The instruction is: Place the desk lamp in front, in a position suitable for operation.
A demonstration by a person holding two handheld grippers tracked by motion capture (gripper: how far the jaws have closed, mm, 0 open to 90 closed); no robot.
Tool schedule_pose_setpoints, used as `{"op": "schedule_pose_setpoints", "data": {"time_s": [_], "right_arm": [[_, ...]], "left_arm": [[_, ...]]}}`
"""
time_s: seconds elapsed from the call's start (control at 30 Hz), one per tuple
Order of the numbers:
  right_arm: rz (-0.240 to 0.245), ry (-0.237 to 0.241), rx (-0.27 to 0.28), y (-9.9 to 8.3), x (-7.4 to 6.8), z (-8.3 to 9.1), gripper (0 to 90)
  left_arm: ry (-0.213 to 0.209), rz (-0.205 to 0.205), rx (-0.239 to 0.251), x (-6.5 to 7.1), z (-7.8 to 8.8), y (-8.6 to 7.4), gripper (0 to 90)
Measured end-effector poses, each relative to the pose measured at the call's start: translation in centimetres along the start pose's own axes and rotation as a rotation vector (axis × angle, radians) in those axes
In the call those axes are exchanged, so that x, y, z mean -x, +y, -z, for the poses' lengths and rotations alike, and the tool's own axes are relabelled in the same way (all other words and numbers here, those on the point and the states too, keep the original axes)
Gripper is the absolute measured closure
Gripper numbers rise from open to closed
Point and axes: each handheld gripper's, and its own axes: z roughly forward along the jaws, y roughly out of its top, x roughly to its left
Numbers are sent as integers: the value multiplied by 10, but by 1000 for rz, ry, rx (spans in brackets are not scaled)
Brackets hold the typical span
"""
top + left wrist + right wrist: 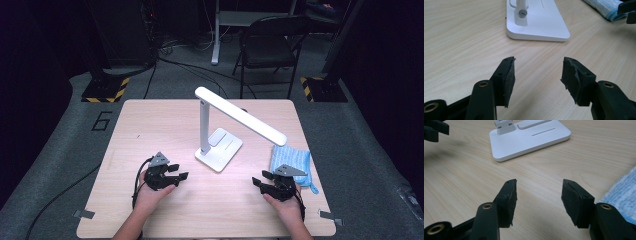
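Observation:
A white desk lamp stands at the middle of the wooden table, its arm slanting down to the right; its flat base lies ahead of both grippers. A folded blue cloth rests at the right side. My left gripper sits low over the table, left of the base, open with bare wood between its jaws. My right gripper hovers just beside the cloth's near edge, open and empty too.
Beyond the table stand a dark folding chair and stands with yellow-black striped bases. A "6" is marked on the grey floor. Cables trail from both grippers toward the near edge.

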Motion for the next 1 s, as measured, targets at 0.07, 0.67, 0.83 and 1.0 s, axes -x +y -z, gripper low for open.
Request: {"op": "schedule_pose_setpoints", "data": {"time_s": [0.07,0.67,0.83,1.0], "right_arm": [[-6,2,-5,0,0,-1,454],[-54,27,1,-2,6,0,454],[-72,36,-7,-4,8,-1,453],[-82,35,4,-4,9,0,451]], "left_arm": [[-2,3,4,-1,0,3,429],[8,-29,-2,-12,-13,45,467],[10,-41,-1,-9,-18,59,491],[7,-55,4,-6,-22,69,484]]}}
